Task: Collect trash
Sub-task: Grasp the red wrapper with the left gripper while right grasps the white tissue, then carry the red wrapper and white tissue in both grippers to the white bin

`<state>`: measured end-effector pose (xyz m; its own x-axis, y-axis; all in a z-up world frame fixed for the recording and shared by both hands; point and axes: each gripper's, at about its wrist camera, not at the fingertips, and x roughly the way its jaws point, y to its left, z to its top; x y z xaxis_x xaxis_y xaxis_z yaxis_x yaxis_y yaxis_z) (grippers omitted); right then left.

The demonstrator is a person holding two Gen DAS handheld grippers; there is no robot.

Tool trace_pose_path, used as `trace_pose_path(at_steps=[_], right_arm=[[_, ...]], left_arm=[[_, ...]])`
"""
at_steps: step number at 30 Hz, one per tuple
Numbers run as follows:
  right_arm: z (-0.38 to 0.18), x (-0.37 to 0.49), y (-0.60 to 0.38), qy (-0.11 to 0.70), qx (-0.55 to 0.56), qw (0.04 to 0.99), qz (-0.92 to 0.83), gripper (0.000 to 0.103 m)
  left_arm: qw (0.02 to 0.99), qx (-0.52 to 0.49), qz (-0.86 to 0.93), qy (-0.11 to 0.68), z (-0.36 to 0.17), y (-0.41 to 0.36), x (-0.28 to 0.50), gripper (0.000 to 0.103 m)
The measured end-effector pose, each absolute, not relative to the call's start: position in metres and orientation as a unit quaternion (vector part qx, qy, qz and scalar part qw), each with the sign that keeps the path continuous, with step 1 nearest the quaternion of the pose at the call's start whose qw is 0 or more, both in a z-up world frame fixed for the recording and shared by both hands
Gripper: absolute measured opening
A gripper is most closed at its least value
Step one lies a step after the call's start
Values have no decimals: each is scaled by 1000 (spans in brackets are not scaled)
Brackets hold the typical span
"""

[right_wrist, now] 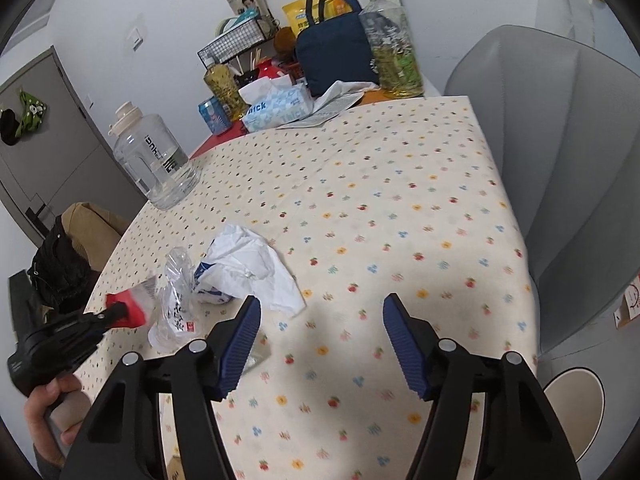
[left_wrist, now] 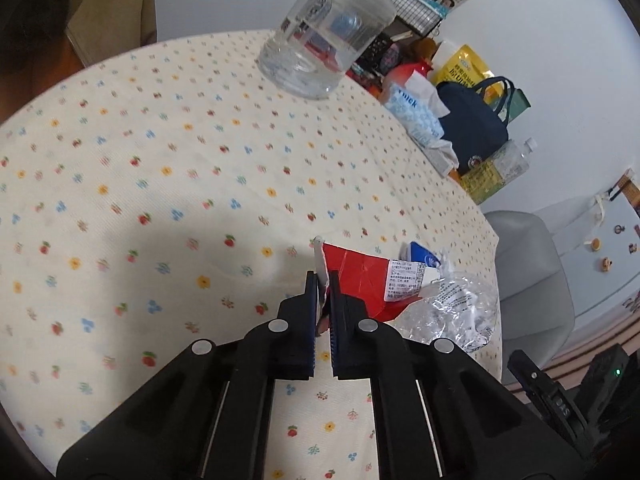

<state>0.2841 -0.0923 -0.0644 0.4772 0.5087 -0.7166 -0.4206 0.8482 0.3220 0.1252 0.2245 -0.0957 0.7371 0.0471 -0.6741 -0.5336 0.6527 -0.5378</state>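
The left gripper (left_wrist: 324, 280) is pinching the near end of the red wrapper (left_wrist: 360, 280), its length running away toward the table edge (left_wrist: 494, 264) beside the crumpled clear plastic (left_wrist: 456, 308), while the right gripper (right_wrist: 320, 312) is hovering open-jawed over bare tablecloth (right_wrist: 400, 220).

Even indoor light, both fisheye views sharp mid-frame, heavy barrel warp at the rims.
Soft grey shadows fall on the floral tablecloth (left_wrist: 160, 140) just ahead of each gripper, edges diffuse, so the source sits behind and above the cameras. Mild glare on the clear water jug (left_wrist: 328, 28) and the crumpled clear plastic (left_wrist: 452, 312). Dark vignette fills the corners. Table edge and wall bend strongly. Far clutter slightly soft, no motion blur.
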Motion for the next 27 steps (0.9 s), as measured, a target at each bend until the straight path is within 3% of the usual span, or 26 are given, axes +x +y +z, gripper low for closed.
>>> trace_pose_path(at_steps=[20, 23, 24, 25, 27], right_arm=[[-101, 311, -20, 478, -7, 833, 279, 57], [-102, 309, -14, 470, -35, 840, 268, 42], [-103, 308, -12, 466, -45, 843, 265, 31], [-103, 308, -12, 465, -51, 842, 268, 9], [-104, 309, -16, 477, -36, 832, 283, 4]], left_arm=[[848, -401, 187, 292, -84, 247, 88, 6], [850, -395, 185, 294, -82, 244, 89, 6], [850, -396, 185, 294, -81, 244, 89, 6], [850, -397, 185, 294, -81, 243, 89, 6], [852, -394, 180, 294, -77, 239, 90, 6]])
